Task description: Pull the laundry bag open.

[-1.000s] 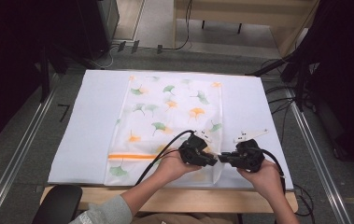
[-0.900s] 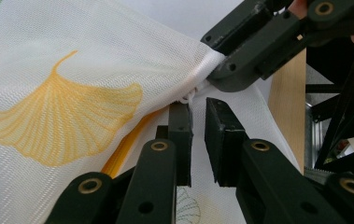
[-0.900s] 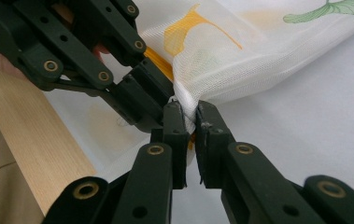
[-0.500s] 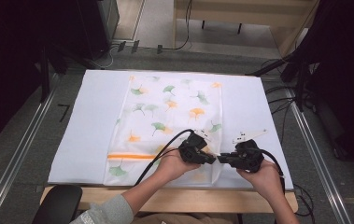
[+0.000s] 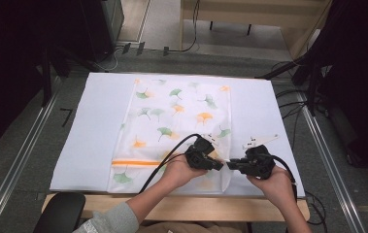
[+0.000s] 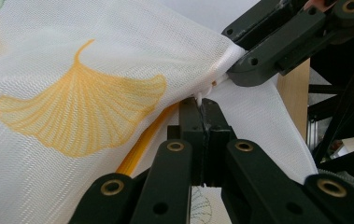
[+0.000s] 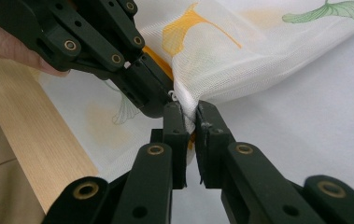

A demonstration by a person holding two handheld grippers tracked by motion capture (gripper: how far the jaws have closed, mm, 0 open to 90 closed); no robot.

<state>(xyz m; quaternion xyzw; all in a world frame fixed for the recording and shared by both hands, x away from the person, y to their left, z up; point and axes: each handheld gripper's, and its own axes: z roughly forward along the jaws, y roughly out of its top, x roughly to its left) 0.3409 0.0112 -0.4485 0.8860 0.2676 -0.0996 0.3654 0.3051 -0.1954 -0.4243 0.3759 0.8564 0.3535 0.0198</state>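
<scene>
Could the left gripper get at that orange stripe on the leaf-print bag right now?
Probably yes, once it lets go: the left gripper is shut on the mesh bag right beside the orange stripe, with nothing lying between them.

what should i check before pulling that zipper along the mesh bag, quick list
1. Left gripper shut on the white zipper pull: ok.
2. Right gripper shut on the mesh bag corner: ok.
3. Bag lying flat on the white sheet beyond the grippers: ok.
4. Orange zipper line straight: ok in the high view.
5. Mesh snagged in the slider: cannot tell.
</scene>
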